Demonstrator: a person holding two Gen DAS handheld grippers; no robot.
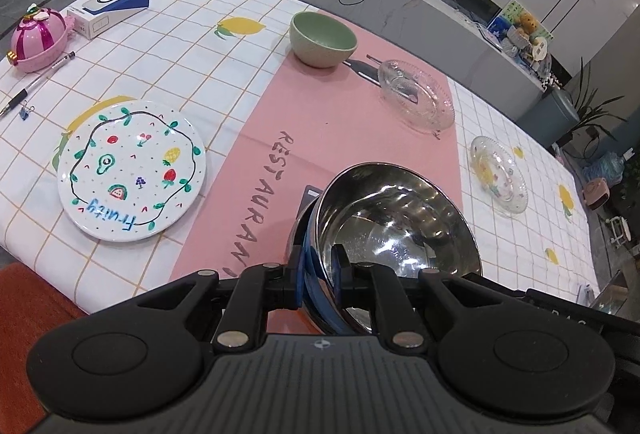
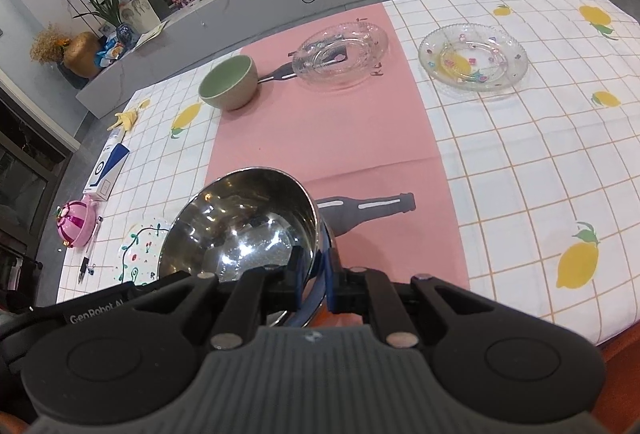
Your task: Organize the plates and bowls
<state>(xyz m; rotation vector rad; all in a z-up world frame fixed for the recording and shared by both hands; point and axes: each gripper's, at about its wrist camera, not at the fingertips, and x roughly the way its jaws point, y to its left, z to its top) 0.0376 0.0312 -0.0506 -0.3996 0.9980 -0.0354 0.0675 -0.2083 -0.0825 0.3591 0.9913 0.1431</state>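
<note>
Both hand-held grippers grasp the same steel bowl point(image 1: 394, 226), one on each side of its rim. The left hand-held gripper point(image 1: 320, 274) is clenched on the bowl's left rim, one finger inside and one outside; the right hand-held gripper point(image 2: 316, 274) pinches the opposite rim the same way. The bowl hangs tilted over the pink runner point(image 2: 320, 138) near the near edge of the surface point(image 2: 520, 174). Toward the far edge, a green bowl point(image 1: 322, 39) and a clear glass plate point(image 1: 416, 94) sit on the runner. A second glass plate point(image 2: 473, 57) lies toward the right edge, and a fruit-patterned plate point(image 1: 132, 170) toward the left edge.
</note>
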